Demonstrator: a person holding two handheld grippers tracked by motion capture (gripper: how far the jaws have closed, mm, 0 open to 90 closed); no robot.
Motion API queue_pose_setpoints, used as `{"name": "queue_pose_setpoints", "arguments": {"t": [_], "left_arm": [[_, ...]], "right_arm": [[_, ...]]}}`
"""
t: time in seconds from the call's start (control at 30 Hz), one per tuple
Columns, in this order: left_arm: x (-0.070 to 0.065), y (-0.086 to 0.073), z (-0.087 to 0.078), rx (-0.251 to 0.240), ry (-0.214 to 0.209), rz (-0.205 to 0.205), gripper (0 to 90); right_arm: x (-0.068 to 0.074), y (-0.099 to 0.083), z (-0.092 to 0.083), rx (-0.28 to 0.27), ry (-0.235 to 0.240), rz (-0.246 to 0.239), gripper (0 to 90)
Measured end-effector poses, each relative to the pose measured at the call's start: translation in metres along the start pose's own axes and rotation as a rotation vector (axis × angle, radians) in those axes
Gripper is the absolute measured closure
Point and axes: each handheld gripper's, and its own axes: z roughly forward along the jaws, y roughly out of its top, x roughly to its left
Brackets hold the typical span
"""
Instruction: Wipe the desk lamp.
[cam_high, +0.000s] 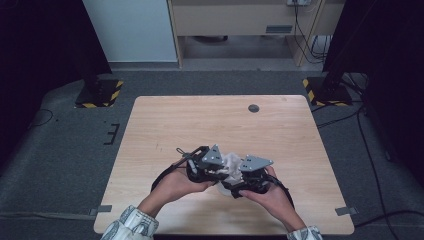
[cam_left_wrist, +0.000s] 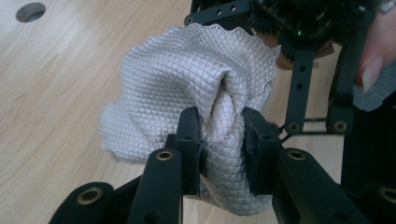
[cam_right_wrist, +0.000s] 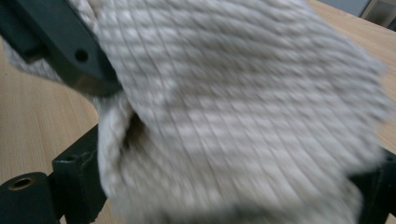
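Lower centre of the high view: both hand-held grippers meet over the wooden table (cam_high: 165, 125), with a pale cloth (cam_high: 231, 163) bunched between them, lifted a little off the surface as far as can be judged.

Left gripper (cam_high: 202, 167): in the left gripper view its jaws stand pinched onto a gathered fold of the cloth (cam_left_wrist: 196, 84) at lower centre of the frame. The fabric bulges out above and below the pads, so the grip reads as firm, closed as far as the bunched material allows.

Right gripper (cam_high: 252, 177): in the right gripper view the cloth (cam_right_wrist: 233, 116) hangs blurred across the frame, draped over the jaws. One black jaw shows at lower left, another part at the right edge; whether the pads press on the fabric cannot be told. The black bar at upper left looks like the other gripper's jaw.

Handling notes, as judgement: the cloth is a quilted or waffle-weave rag, light and limp, with a scalloped edge. It folds and crumples freely and holds no shape of its own. The textured weave should give the pads good friction; slipping seems unlikely while a thick fold is clamped. Not fragile. A thin single layer would pull out more easily than a bunch. Best hold: a corner or a hemmed edge if it is to be spread, well apart between the two grippers.
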Motion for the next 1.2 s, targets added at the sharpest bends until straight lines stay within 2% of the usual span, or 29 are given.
{"name": "queue_pose_setpoints", "arguments": {"t": [0.13,0.27,0.33,0.37,0.43,0.57,0.67,0.7,0.83,0.93,1.0,1.03,1.2], "left_arm": [[0.003,0.008,0.009,-0.006,0.014,0.003,70.1],[0.012,0.014,0.017,-0.024,0.039,-0.032,70.1],[0.014,0.015,0.018,-0.025,0.05,-0.036,70.1],[0.018,0.016,0.018,-0.029,0.068,-0.048,70.1],[0.021,0.015,0.017,-0.031,0.077,-0.056,70.1],[0.03,0.006,0.01,-0.015,0.125,-0.063,70.1],[0.029,0.001,0.006,-0.018,0.133,-0.064,70.2],[0.028,-0.002,0.003,-0.016,0.133,-0.063,70.2],[0.02,-0.013,-0.005,-0.039,0.082,-0.075,70.2],[0.014,-0.014,-0.006,-0.043,0.065,-0.064,70.2],[0.007,-0.012,-0.003,-0.05,0.024,-0.057,70.2],[0.007,-0.012,-0.003,-0.05,0.024,-0.057,70.2],[-0.005,0.002,0.005,-0.026,0.013,-0.003,70.0]], "right_arm": [[0.0,0.0,0.0,-0.001,-0.002,0.0,9.1],[0.0,0.0,0.0,-0.002,-0.002,0.001,9.0],[0.0,0.0,0.0,-0.003,-0.002,0.002,9.0],[0.0,0.0,0.0,-0.003,-0.002,0.004,9.0],[0.0,-0.001,0.0,-0.006,-0.002,0.007,9.1],[0.0,-0.001,0.0,-0.01,0.001,0.012,9.1],[0.0,-0.001,0.0,-0.01,0.001,0.011,9.1],[0.0,-0.001,0.0,-0.01,0.001,0.01,9.1],[0.0,-0.001,0.001,-0.009,0.004,0.01,9.1],[0.001,-0.001,0.002,-0.008,0.004,0.007,9.1],[0.001,-0.001,0.002,-0.008,0.004,0.006,9.1],[0.001,-0.001,0.002,-0.008,0.004,0.006,9.1],[0.001,0.0,0.002,-0.008,0.007,0.002,9.1]]}}
